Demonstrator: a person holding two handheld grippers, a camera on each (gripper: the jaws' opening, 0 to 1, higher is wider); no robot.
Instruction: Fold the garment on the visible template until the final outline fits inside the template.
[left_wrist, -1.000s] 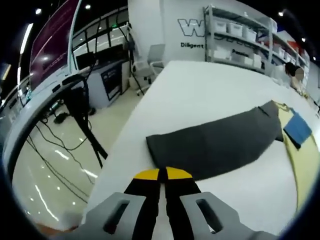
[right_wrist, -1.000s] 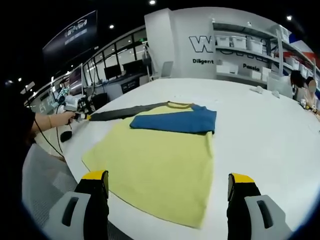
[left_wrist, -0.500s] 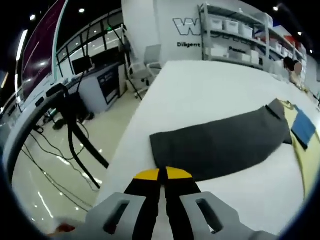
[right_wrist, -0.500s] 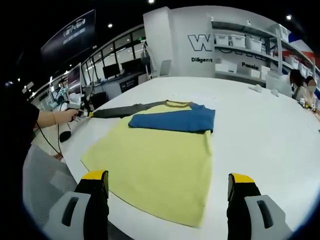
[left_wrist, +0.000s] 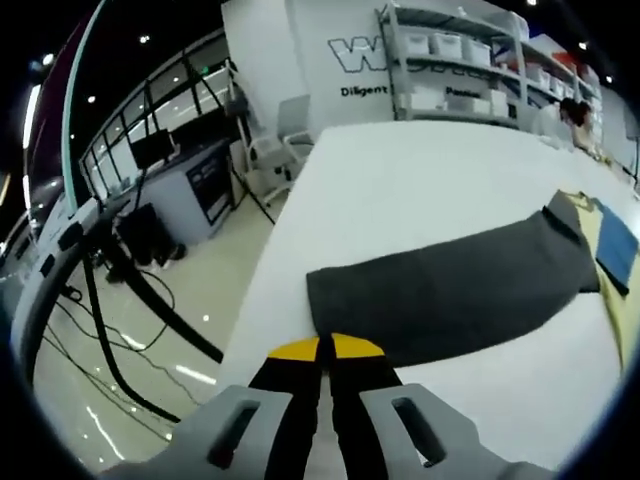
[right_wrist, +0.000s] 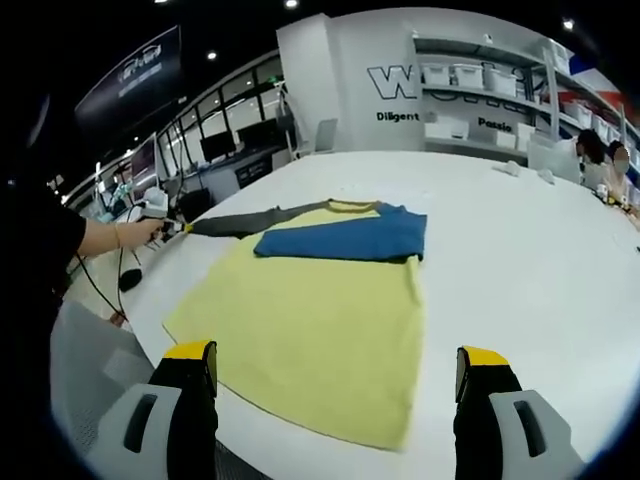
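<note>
The garment lies flat on the white table (right_wrist: 520, 260). Its yellow body (right_wrist: 310, 310) has a blue sleeve (right_wrist: 345, 238) folded across the chest. A grey sleeve (right_wrist: 240, 220) stretches out to the left. My left gripper (left_wrist: 325, 347) is shut on the cuff end of this grey sleeve (left_wrist: 450, 290), near the table's edge. In the right gripper view a hand holds that left gripper (right_wrist: 165, 228) at the sleeve's tip. My right gripper (right_wrist: 335, 370) is open, its jaws wide apart over the garment's near hem and holding nothing.
The table's edge drops to a shiny floor with cables (left_wrist: 130, 330) and a chair (left_wrist: 285, 140). Shelves with white bins (right_wrist: 480, 90) stand at the back. A person (right_wrist: 590, 150) sits at the far right. Small white items (right_wrist: 515, 168) lie far back on the table.
Both views have shifted slightly with the hands. The left gripper stays shut at the grey sleeve's cuff, and the garment lies as before.
</note>
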